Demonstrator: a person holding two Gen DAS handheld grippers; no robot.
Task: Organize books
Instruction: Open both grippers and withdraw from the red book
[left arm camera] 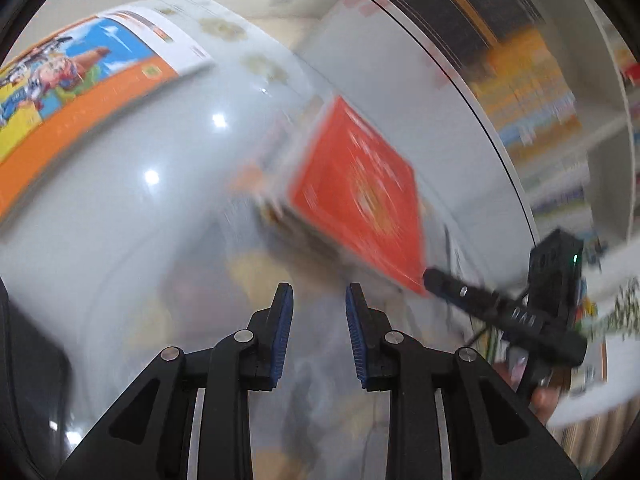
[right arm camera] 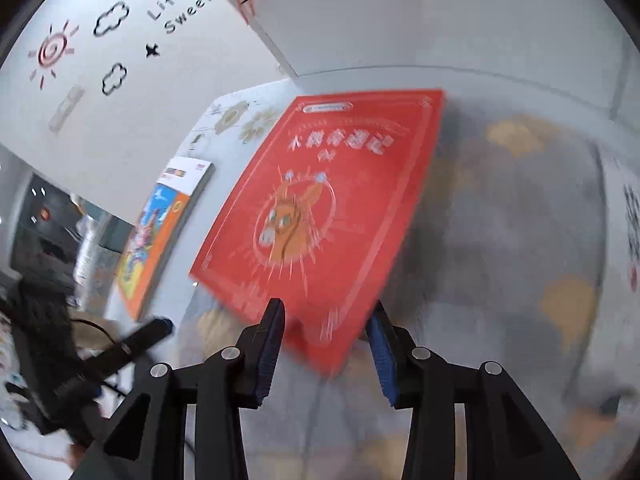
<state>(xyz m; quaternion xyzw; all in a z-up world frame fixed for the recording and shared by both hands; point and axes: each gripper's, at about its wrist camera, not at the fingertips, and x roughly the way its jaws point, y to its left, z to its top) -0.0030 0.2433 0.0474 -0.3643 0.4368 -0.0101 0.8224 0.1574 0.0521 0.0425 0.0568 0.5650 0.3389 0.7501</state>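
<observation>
A red book with an orange animal on its cover lies on the white table. Its near corner sits between the spread fingers of my right gripper, which is open around it. The same red book shows blurred in the left wrist view, with the right gripper at its corner. An orange and blue picture book lies flat at the left, also seen in the right wrist view. My left gripper is open and empty above the table.
A white wall with sun, cloud and "Life is Sweet" decals stands behind the table. Blurred shelves with colourful books are at the right. The table top reflects lights and shapes.
</observation>
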